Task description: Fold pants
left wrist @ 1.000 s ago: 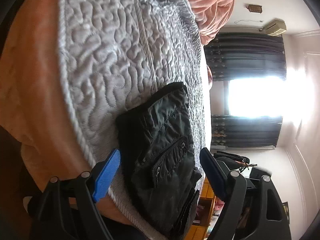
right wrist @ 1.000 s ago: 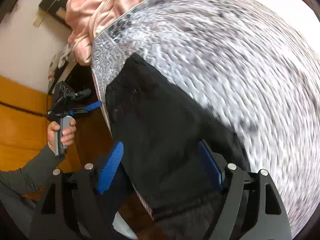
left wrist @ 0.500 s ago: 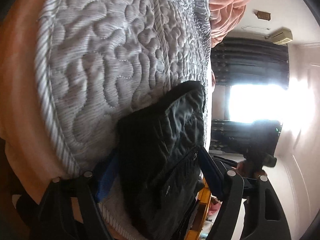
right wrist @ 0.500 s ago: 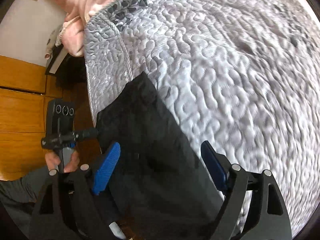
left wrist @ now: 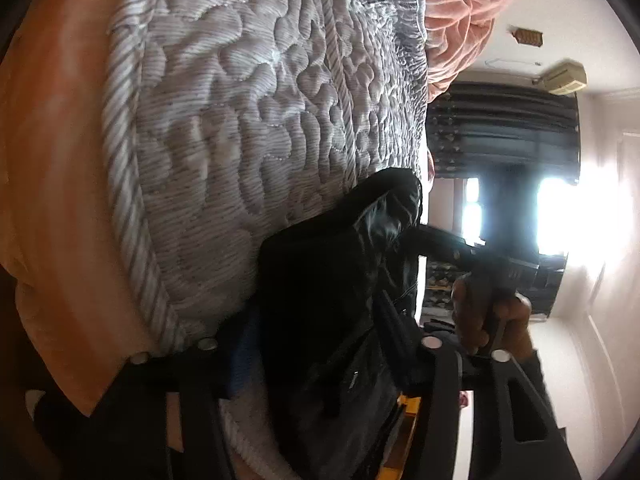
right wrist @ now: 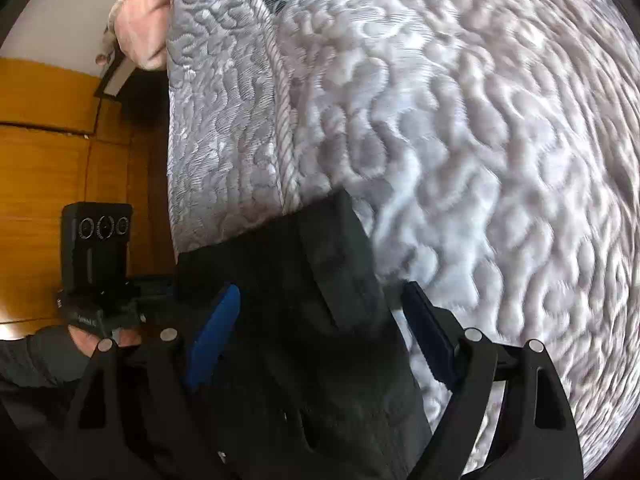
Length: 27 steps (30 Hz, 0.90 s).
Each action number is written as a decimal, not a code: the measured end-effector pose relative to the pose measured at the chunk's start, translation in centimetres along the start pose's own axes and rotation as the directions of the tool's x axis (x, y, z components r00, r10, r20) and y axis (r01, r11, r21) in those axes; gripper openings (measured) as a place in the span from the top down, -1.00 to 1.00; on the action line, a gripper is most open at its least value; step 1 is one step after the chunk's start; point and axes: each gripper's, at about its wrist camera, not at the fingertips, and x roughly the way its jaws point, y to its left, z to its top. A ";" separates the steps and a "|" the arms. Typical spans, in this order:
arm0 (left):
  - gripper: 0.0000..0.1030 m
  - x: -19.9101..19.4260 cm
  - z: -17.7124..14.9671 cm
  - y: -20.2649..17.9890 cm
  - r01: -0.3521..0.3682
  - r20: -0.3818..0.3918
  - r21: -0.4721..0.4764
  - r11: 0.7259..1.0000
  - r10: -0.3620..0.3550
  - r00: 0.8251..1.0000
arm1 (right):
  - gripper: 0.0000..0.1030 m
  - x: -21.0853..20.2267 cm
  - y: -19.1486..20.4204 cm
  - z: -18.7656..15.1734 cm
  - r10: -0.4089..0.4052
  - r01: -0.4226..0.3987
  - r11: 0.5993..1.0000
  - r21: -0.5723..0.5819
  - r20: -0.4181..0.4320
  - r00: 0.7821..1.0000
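Note:
The black pants (left wrist: 336,292) lie folded at the edge of the grey quilted mattress (left wrist: 248,120), with a zip pocket facing up. My left gripper (left wrist: 316,344) is open, its blue-padded jaws straddling the near end of the pants. In the right wrist view the pants (right wrist: 320,300) hang over the mattress (right wrist: 460,140) corner. My right gripper (right wrist: 320,320) is open, its jaws either side of the folded fabric. The left gripper also shows in the right wrist view (right wrist: 152,296), and the right gripper shows in the left wrist view (left wrist: 436,240).
A pink blanket (left wrist: 460,8) is bunched at the far end of the bed. An orange sheet (left wrist: 60,160) covers the bed base. Wooden panelling (right wrist: 44,152) stands beside the bed. Dark curtains (left wrist: 500,136) and a bright window (left wrist: 580,216) are behind.
Both grippers have moved closer to the pants, so the fabric now fills the gap between each pair of jaws. The right gripper and hand have come into the left wrist view.

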 end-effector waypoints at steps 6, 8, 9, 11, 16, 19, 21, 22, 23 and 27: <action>0.28 -0.9 -0.7 -0.5 -0.011 0.020 0.025 1.000 0.010 1.000 | 0.41 -0.6 1.4 0.2 -0.030 0.030 0.999 -0.025 0.007 1.000; 0.30 -1.3 -0.9 -1.5 -0.004 0.028 0.042 0.999 0.003 1.000 | 0.46 -2.0 1.8 -0.2 -0.021 0.021 1.000 -0.023 0.024 1.000; 0.31 -1.6 -1.1 -2.2 -0.002 0.034 0.060 0.998 0.000 0.999 | 0.47 -3.1 2.2 -0.5 -0.022 0.023 0.999 -0.024 0.037 0.999; 0.32 -2.2 -1.6 -3.7 0.006 0.039 0.095 0.995 -0.010 0.999 | 0.48 -5.1 3.2 -1.3 -0.039 0.041 0.999 -0.032 0.059 0.997; 0.33 -4.1 -3.5 -8.7 0.016 0.042 0.216 0.976 -0.026 0.999 | 0.48 -10.6 5.0 -4.2 -0.086 0.091 0.995 -0.040 0.115 0.990; 0.33 -4.4 -4.4 -12.0 0.013 0.042 0.286 0.958 -0.026 0.999 | 0.48 -13.8 6.3 -6.5 -0.123 0.130 0.991 -0.035 0.151 0.981; 0.33 -4.9 -5.6 -14.1 0.013 0.038 0.334 0.942 -0.027 0.999 | 0.48 -15.7 7.2 -8.1 -0.150 0.157 0.987 -0.028 0.173 0.973; 0.33 -5.0 -6.2 -15.1 0.012 0.036 0.355 0.935 -0.027 0.999 | 0.48 -16.5 7.5 -8.9 -0.160 0.167 0.986 -0.024 0.183 0.970; 0.33 -5.1 -6.7 -16.0 0.011 0.034 0.374 0.927 -0.026 0.999 | 0.48 -17.3 7.9 -9.6 -0.170 0.177 0.984 -0.022 0.191 0.967; 0.33 -5.6 -9.4 -19.7 0.005 0.023 0.455 0.890 -0.017 1.000 | 0.48 -20.4 9.3 -12.9 -0.216 0.223 0.975 -0.004 0.224 0.950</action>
